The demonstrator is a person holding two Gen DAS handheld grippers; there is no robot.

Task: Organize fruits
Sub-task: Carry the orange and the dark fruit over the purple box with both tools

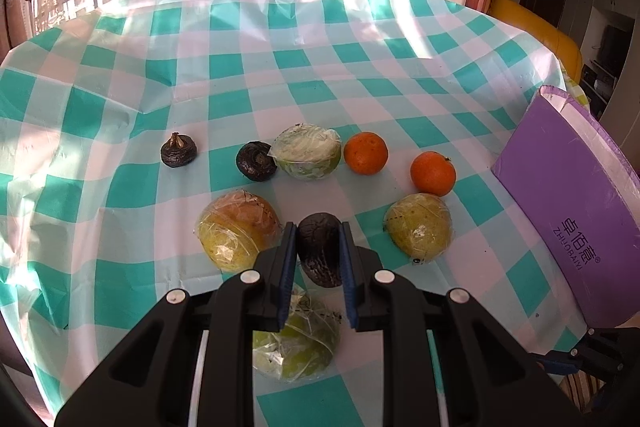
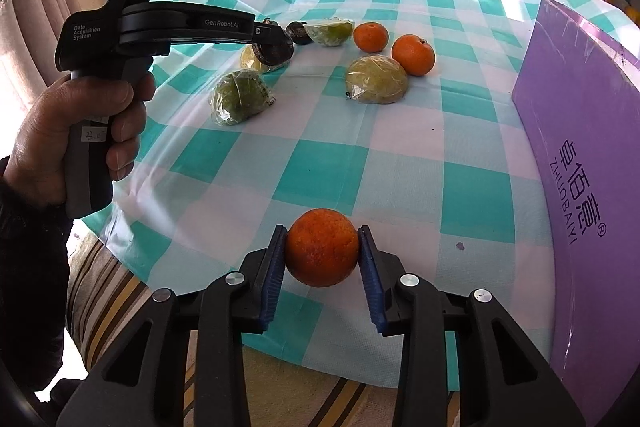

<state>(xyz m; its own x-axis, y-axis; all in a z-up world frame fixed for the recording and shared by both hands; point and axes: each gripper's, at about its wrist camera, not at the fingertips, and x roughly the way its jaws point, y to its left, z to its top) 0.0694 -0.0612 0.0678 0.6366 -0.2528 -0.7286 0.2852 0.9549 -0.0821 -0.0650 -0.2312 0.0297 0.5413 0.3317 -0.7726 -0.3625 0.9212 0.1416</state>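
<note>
My left gripper (image 1: 319,241) is shut on a dark wrinkled fruit (image 1: 320,249) and holds it above the checked tablecloth (image 1: 280,67). It also shows in the right wrist view (image 2: 276,47), still holding that dark fruit (image 2: 274,53). My right gripper (image 2: 322,253) is shut on an orange (image 2: 322,253) near the table's front edge. On the cloth lie two more dark fruits (image 1: 179,151) (image 1: 256,161), two oranges (image 1: 365,152) (image 1: 433,173) and several plastic-wrapped green fruits (image 1: 308,151) (image 1: 238,231) (image 1: 419,227) (image 1: 296,343).
A purple box (image 1: 568,211) stands on the right of the table, also in the right wrist view (image 2: 580,155). A striped cushion (image 2: 108,287) lies below the table's front edge. Curtains and a window are behind the table.
</note>
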